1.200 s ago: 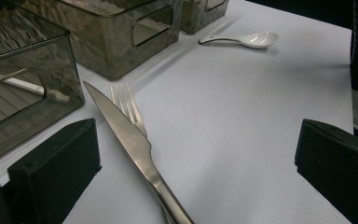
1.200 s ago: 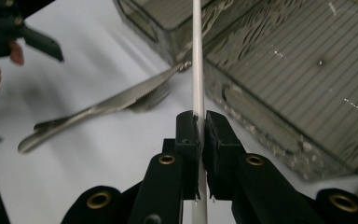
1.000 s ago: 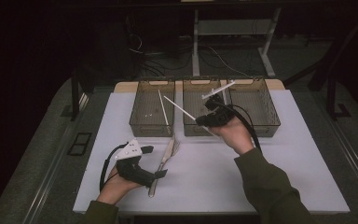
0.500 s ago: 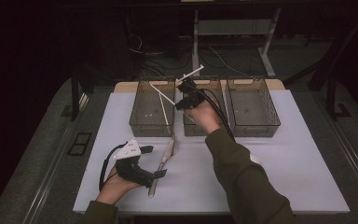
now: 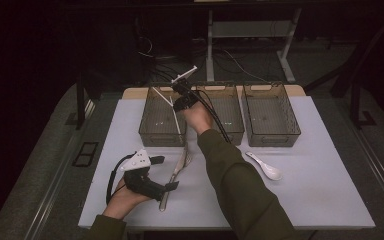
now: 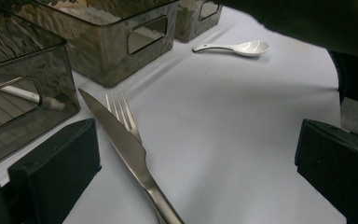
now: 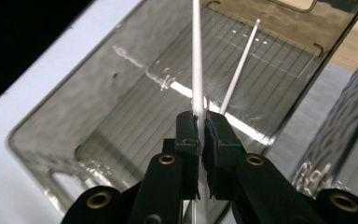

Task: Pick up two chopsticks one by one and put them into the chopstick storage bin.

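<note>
Chopstick (image 7: 196, 56), white and thin, stands pinched between the clenched jaws of the right gripper (image 7: 198, 122), its length running up and away from the pads above the leftmost smoky bin (image 7: 74, 112). A second chopstick (image 7: 240, 60) leans inside that bin, just right of the jaws. Nearer the person, the left gripper (image 6: 196, 154) rests on the white table (image 6: 242, 140) with its jaws released and wide, a knife (image 6: 121, 140) and a fork (image 6: 121, 112) lying between them. Beyond, a white spoon (image 6: 235, 47) lies near the other bins.
</note>
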{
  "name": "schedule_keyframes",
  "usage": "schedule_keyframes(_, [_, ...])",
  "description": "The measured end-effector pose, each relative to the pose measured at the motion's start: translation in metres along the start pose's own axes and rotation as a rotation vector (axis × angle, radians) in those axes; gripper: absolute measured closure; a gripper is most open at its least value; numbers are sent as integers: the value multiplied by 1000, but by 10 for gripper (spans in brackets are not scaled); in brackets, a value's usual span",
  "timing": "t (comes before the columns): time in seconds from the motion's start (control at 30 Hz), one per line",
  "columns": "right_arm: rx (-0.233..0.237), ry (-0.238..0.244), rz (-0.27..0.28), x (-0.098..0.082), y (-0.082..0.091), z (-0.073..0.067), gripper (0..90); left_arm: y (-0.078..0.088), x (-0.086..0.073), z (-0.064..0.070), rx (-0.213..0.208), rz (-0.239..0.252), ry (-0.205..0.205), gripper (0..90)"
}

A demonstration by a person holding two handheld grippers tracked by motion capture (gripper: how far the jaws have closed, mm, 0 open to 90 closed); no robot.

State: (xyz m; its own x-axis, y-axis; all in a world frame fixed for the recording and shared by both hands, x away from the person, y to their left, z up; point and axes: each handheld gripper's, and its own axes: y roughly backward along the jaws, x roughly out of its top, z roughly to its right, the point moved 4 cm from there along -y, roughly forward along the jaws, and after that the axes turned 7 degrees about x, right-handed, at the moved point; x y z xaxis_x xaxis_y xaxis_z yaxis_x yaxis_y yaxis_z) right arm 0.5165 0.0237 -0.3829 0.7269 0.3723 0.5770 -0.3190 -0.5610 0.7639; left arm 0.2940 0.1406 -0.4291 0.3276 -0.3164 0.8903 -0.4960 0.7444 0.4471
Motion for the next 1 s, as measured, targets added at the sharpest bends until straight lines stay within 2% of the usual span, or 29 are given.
schedule_keyframes(0.2, [-15, -20, -17, 0, -17, -1, 840, 0, 0, 1, -4, 1, -3, 0])
schedule_keyframes(0.4, [8, -29, -31, -4, -29, -4, 837, -1, 1, 1, -6, 1, -3, 0])
schedule_keyframes(0.57, [23, -16, -43, -7, -35, -7, 826, -1, 1, 2, -9, 0, -6, 0])
schedule_keyframes(0.8, [49, 20, -11, -4, -27, -12, 705, 0, 1, 1, -6, 0, -5, 0])
schedule_keyframes(1.0, [74, 86, 23, -3, -9, -16, 588, 0, 0, 0, -1, -1, -6, 0])
